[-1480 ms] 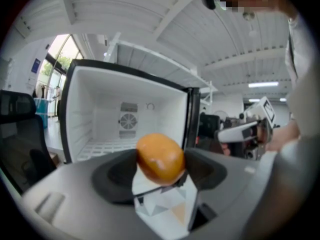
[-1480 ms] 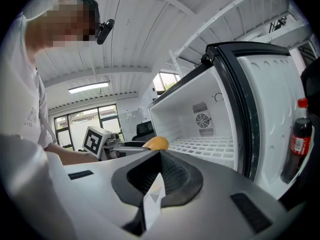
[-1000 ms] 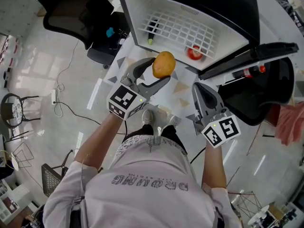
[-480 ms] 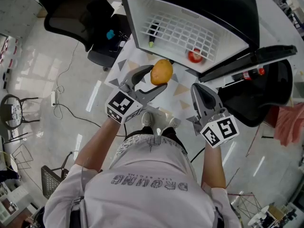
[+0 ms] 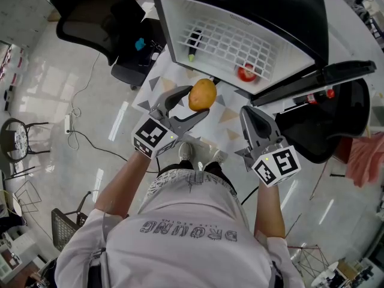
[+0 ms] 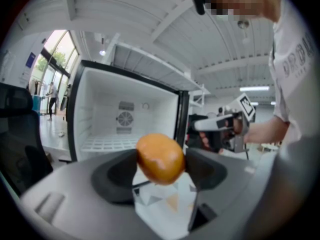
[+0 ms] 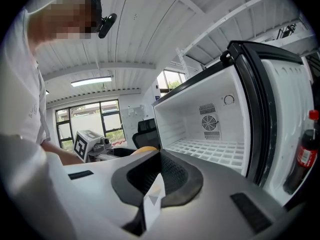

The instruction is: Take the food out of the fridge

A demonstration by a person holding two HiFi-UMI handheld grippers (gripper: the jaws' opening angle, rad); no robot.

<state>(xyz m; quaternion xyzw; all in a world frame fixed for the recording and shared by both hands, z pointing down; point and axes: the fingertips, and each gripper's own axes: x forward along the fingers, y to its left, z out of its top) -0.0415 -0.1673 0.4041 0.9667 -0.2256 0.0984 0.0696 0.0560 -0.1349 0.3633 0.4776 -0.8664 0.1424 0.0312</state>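
White-walled and open, the fridge [image 5: 180,23] stands ahead with its door [image 5: 336,110] swung to the right and a wire shelf [image 5: 231,38] inside. The left gripper [image 5: 193,102] is clamped on an orange-yellow fruit [image 5: 202,95], held in front of the cabinet and clear of it. The right gripper [image 5: 253,117] has its jaws pressed together on nothing. The step looks like carrying this fruit away. Next it needs setting down, then a reach for the red tomato-like piece [image 5: 246,71] on the shelf.

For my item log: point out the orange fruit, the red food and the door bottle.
orange fruit [image 5: 203,95], head view, its middle.
red food [image 5: 246,72], head view, its middle.
door bottle [image 7: 304,156], right gripper view, its label.
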